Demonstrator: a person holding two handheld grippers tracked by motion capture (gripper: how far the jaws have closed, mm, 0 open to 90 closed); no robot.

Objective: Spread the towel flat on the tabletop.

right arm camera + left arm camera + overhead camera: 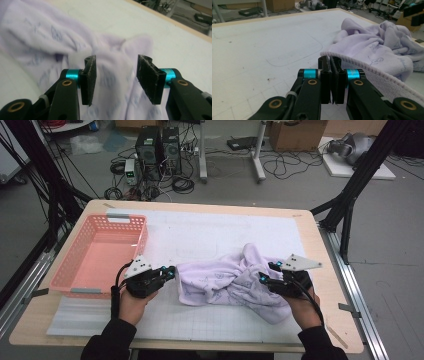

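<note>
A crumpled lilac towel lies on the white mat, right of centre. My left gripper is at the towel's left edge. In the left gripper view its jaws are pressed together at the hem, which runs across their tips, so my left gripper looks shut on that edge. My right gripper hovers over the towel's right side. Its jaws stand wide apart in the right gripper view, so my right gripper is open, with lilac cloth below the gap and nothing between the pads.
A pink plastic basket stands at the table's left, just behind my left hand. The white gridded mat covers most of the wooden table. Cables and computer cases lie on the floor beyond the far edge.
</note>
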